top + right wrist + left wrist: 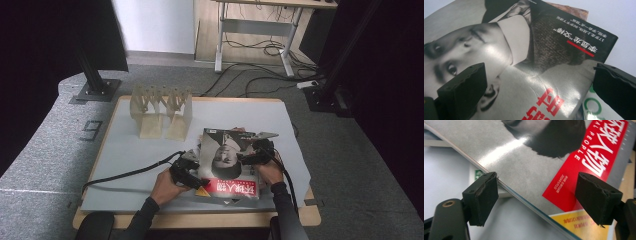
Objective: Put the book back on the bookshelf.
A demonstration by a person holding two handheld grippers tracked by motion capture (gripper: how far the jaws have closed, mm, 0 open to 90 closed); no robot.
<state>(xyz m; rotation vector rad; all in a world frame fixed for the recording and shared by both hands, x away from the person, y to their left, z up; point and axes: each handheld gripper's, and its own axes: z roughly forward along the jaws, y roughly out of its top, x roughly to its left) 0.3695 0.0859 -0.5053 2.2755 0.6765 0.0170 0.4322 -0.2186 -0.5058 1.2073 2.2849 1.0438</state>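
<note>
Magazine point(227, 162) lying cover-up near the front edge of the table point(150, 150), at about 5 o'clock from the wooden rack point(161, 111) standing toward the far side. Other printed sheets point(596, 106) lie beneath it, their edges showing at its corners.

Left gripper point(192, 172) at the magazine's 9 o'clock edge; in the left gripper view point(536, 197) its jaws stand well apart, the cover's edge passing between them, one pad just beside that edge but not pressing on it.

Right gripper point(250, 155) at the magazine's 3 o'clock side; in the right gripper view point(536, 87) its jaws are likewise spread wide over the glossy cover point(529, 75), nothing clamped.

Step in hand, as judged: both grippers are being lined up on opposite edges of the magazine, before any grasp. The likely aim is to lift it off the stack, possibly toward the rack.

The next move calls for one pad of each gripper to slip under the top magazine alone, then a firm closure. The cover is slick and thin, so a shallow bite may slide off, or pick up the sheets below.
</note>
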